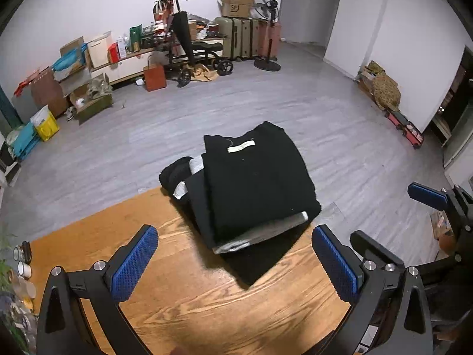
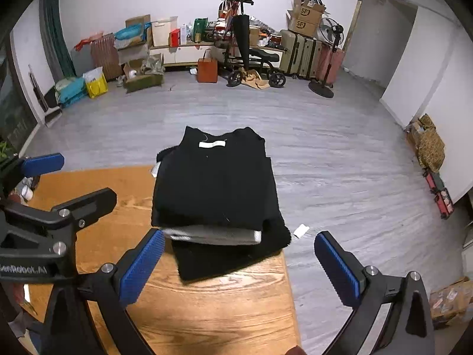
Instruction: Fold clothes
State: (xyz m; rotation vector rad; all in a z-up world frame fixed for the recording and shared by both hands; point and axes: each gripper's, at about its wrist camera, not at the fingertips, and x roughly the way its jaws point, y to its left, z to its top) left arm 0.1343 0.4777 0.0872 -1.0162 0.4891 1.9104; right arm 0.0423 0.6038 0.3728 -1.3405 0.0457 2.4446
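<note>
While folded black garment (image 1: 254,177) rests on table (image 1: 177,295) | left gripper (image 1: 235,263) apart, empty | right gripper (image 2: 239,269) apart, empty

surface: wooden table (image 1: 183,304); on it: folded black clothes stack (image 1: 254,183) at far corner; mugs (image 1: 23,266) at left edge

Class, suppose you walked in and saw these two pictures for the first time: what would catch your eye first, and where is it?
First, the stack of folded black clothes at the far corner of the wooden table, a white neck label on top. Next, the blue-padded left gripper and right gripper, both open and empty, just short of the stack. Behind, clutter of boxes and suitcases lines the far wall.
</note>
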